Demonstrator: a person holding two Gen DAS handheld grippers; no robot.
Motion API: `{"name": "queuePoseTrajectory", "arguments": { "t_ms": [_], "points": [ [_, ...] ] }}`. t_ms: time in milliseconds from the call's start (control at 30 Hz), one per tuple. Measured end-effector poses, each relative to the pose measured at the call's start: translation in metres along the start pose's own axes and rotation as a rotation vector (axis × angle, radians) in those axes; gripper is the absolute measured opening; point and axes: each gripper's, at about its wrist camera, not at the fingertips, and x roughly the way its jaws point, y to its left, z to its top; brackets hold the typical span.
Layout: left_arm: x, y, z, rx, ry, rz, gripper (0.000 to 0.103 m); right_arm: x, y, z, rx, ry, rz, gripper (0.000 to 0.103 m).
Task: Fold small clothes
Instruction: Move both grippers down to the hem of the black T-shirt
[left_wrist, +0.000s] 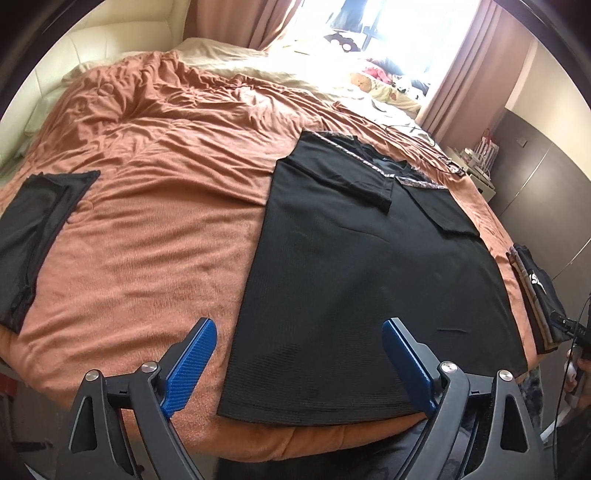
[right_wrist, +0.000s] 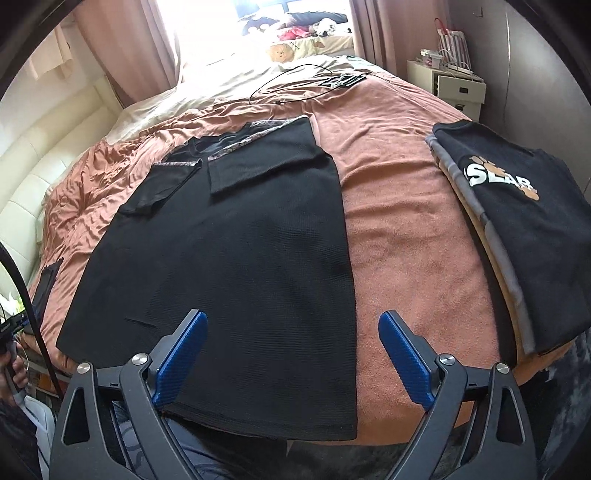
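Black shirt (left_wrist: 362, 266) lengthwise ahead on bed (left_wrist: 155, 229); left tongs (left_wrist: 299, 363) and right tongs (right_wrist: 291, 356) wide open, empty, straddling hem corners.

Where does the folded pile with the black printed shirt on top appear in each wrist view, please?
Left wrist view: the folded pile lies at the far right edge, partly cut off.
Right wrist view: the folded pile fills the right side, with its white print readable.
Shared landmark: the black shirt spread flat, sleeves folded in, on the orange blanket.
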Motion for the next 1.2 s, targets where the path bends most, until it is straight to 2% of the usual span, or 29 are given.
{"name": "queuePoseTrajectory", "arguments": {
  "t_ms": [200, 267, 467, 500, 633, 700, 767, 833, 1033, 1200],
  "points": [
    [0.016, 0.026, -0.025, -0.061, 0.055, -0.003, 0.070, 0.028, -0.014, -0.017, 0.050, 0.058, 0.028, 0.069],
    [0.021, 0.035, -0.031, -0.086, 0.073, -0.001, 0.060, 0.037, -0.018, -0.023, 0.074, 0.077, 0.043, 0.065],
    [0.033, 0.054, -0.046, -0.145, 0.114, 0.003, 0.057, 0.061, -0.027, -0.035, 0.125, 0.111, 0.094, 0.063],
    [0.036, 0.057, -0.049, -0.159, 0.120, -0.004, 0.057, 0.063, -0.027, -0.036, 0.132, 0.113, 0.107, 0.060],
    [0.042, 0.066, -0.056, -0.203, 0.137, -0.032, 0.050, 0.066, -0.029, -0.037, 0.155, 0.098, 0.141, 0.059],
    [0.041, 0.070, -0.057, -0.236, 0.131, -0.065, 0.047, 0.067, -0.033, -0.039, 0.184, 0.099, 0.177, 0.047],
    [0.041, 0.076, -0.058, -0.276, 0.141, -0.103, 0.033, 0.068, -0.037, -0.041, 0.205, 0.098, 0.196, 0.045],
    [0.041, 0.082, -0.061, -0.314, 0.152, -0.134, 0.029, 0.068, -0.041, -0.045, 0.221, 0.090, 0.217, 0.045],
    [0.038, 0.096, -0.066, -0.403, 0.150, -0.219, 0.028, 0.061, -0.063, -0.065, 0.283, 0.071, 0.297, 0.045],
    [0.041, 0.103, -0.064, -0.448, 0.140, -0.235, 0.029, 0.052, -0.082, -0.077, 0.336, 0.035, 0.313, 0.045]
  ]
}}
